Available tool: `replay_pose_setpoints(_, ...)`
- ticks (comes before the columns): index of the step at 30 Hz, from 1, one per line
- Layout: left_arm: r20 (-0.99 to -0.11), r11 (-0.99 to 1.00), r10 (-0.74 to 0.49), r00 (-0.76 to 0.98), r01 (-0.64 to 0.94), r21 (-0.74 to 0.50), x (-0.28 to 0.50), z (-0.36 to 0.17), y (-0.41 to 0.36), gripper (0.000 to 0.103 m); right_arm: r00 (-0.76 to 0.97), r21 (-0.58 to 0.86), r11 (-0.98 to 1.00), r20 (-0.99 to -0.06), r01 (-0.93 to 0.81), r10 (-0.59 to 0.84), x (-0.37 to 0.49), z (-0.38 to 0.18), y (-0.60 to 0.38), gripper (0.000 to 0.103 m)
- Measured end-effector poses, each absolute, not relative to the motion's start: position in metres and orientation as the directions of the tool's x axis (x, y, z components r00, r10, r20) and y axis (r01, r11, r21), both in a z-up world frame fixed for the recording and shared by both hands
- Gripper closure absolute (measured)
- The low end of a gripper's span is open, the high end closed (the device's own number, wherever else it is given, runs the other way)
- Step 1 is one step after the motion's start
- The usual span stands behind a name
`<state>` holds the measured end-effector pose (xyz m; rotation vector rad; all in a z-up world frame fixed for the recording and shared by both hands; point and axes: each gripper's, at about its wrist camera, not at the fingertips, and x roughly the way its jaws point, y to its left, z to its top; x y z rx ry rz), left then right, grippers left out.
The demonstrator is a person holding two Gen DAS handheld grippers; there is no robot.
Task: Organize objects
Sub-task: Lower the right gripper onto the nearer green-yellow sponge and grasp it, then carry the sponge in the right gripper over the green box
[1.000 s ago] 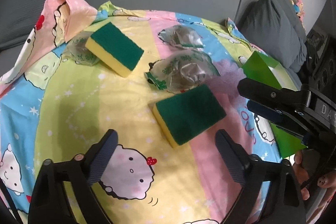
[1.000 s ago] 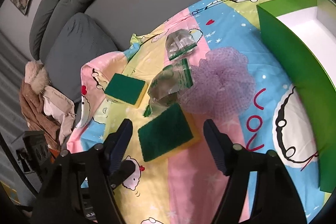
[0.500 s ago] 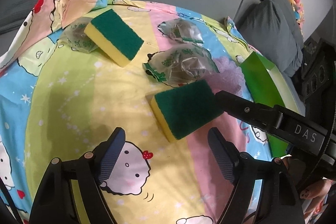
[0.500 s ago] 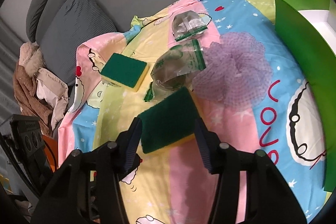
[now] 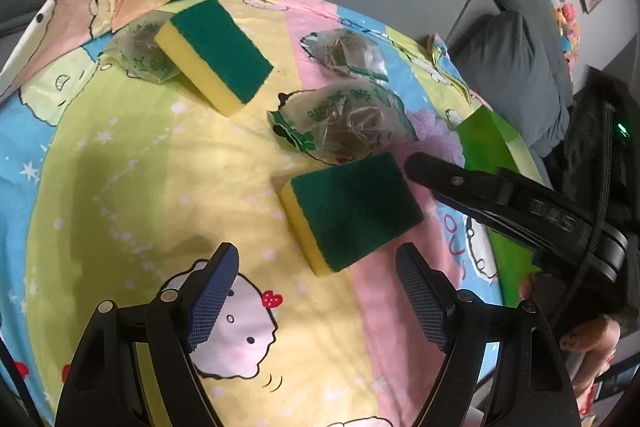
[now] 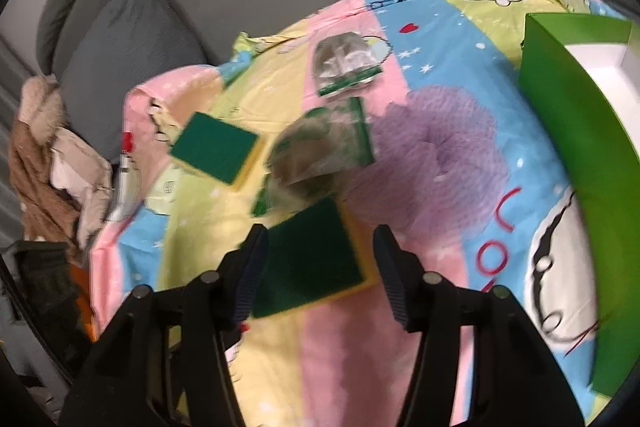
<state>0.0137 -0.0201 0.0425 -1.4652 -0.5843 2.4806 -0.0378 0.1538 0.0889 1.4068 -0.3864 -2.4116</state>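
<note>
A green-and-yellow sponge lies flat on the cartoon-print cloth. My left gripper hovers open just short of it, nothing between its fingers. My right gripper straddles this same sponge; its jaws are opening and the pads do not visibly press it. In the left wrist view the right gripper reaches in from the right to the sponge's far corner. A second sponge rests farther back on a plastic bag. Two more filled bags lie behind the near sponge.
A purple mesh puff lies right of the bags. An open green box with a white inside stands at the right. Grey sofa cushions ring the cloth, and clothes are piled at the left. A person's hand holds the right gripper.
My right gripper came forward and leftward until its fingers flank the near sponge; its jaws narrowed, then widened a little. The left gripper's jaws narrowed slightly and it rolled a bit.
</note>
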Motion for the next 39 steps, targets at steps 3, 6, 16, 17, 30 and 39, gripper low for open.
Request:
replay_pose_setpoints(3, -0.804, -0.904, 0.363, -0.471, 0.033, -0.427, 0.010, 0.038, -0.016, 0.022, -0.405, 0.386, -0.915, -0.822, 0.118, -0.399, -0.050, 0.072, 0.154, 0.045)
replay_pose_setpoints(6, -0.807, -0.896, 0.375, -0.457, 0.043, -0.441, 0.005, 0.033, -0.015, 0.022, -0.364, 0.389, -0.913, -0.837, 0.126, -0.407, -0.057, 0.061, 0.151, 0.045)
replay_pose_setpoints(16, -0.810, -0.890, 0.402, -0.428, 0.024, -0.454, -0.014, 0.020, -0.002, 0.037, -0.343, 0.402, -0.891, -0.823, 0.210, -0.452, -0.053, 0.054, 0.137, 0.047)
replay_pose_setpoints(17, -0.804, -0.885, 0.415, -0.426, 0.017, -0.466, -0.014, 0.021, 0.000, 0.041, -0.344, 0.404, -0.890, -0.822, 0.211, -0.454, -0.052, 0.054, 0.138, 0.047)
replay_pose_setpoints(30, -0.747, -0.921, 0.372, -0.551, -0.122, -0.369, 0.009, 0.070, 0.034, 0.041, -0.432, 0.470, -0.857, -0.742, 0.210, -0.513, -0.022, 0.087, 0.166, 0.050)
replay_pose_setpoints(39, -0.644, -0.916, 0.398, -0.653, -0.248, -0.315, 0.026, 0.120, 0.076, 0.041, -0.597, 0.436, -0.866, -0.635, 0.246, -0.490, 0.012, 0.144, 0.206, 0.051)
